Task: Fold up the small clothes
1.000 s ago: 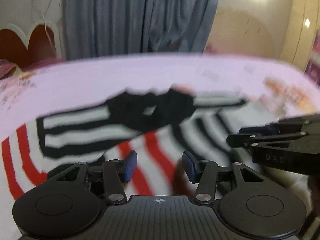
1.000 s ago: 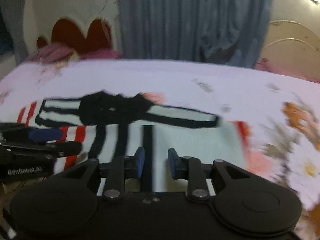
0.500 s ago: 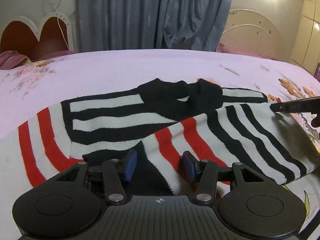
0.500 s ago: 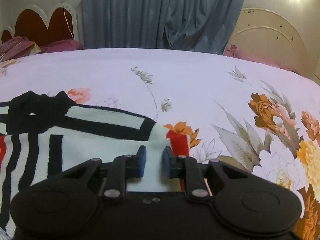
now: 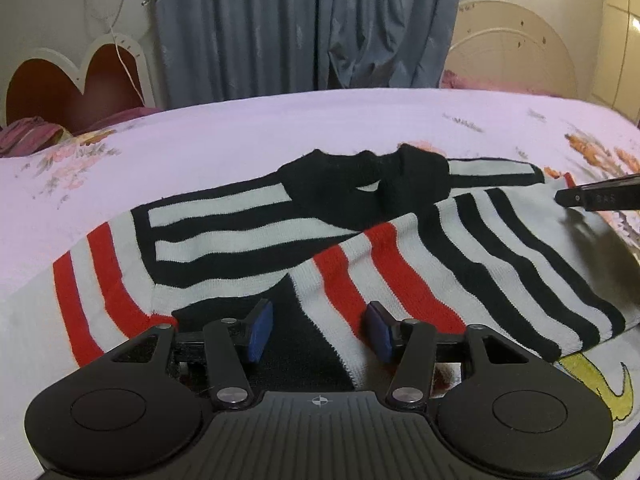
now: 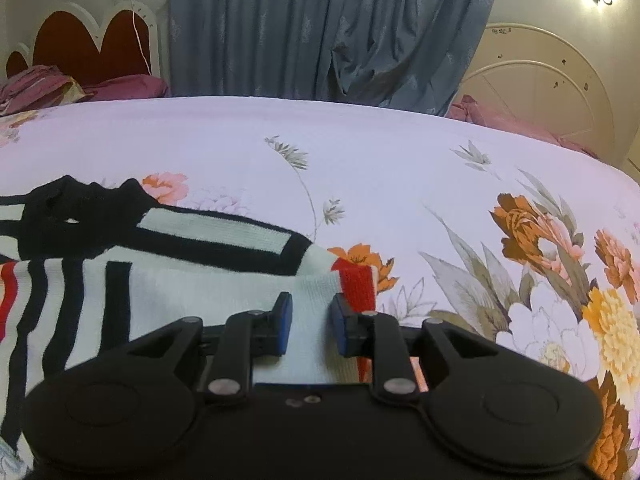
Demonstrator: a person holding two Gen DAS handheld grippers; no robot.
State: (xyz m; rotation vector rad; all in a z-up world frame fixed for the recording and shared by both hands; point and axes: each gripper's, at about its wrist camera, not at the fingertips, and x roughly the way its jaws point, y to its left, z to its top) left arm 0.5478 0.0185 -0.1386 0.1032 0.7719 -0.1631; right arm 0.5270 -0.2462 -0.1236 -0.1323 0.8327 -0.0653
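Hand-held gripper on the left (image 5: pixel 318 334) hangs over the near edge of a striped sweater (image 5: pixel 248 240) spread on a bed (image 5: pixel 240 136), its blue pads well apart, nothing pinched between them. Its view takes in most of the garment: black collar (image 5: pixel 360 184) at the far side, white-and-black bars across the chest, red stripes on the left sleeve, and the other sleeve folded diagonally over the body. At the right edge of that view the tip of the right hand-held gripper (image 5: pixel 600 198) reaches in beside the sweater's far right corner.

From the right wrist, the right hand-held gripper (image 6: pixel 310 328) sits over the sweater's (image 6: pixel 192 292) pale right edge, near a red cuff band (image 6: pixel 356 284). Its jaws stand narrowly apart and are opening; the knit lies below the gap, and the pads do not appear to press on it. This camera alone shows the large orange, pink and yellow flowers (image 6: pixel 560 264) printed on the lilac sheet to the right of the garment. Both views show grey-blue curtains (image 6: pixel 320 28) and a scalloped red headboard (image 5: pixel 68 84) behind the bed.
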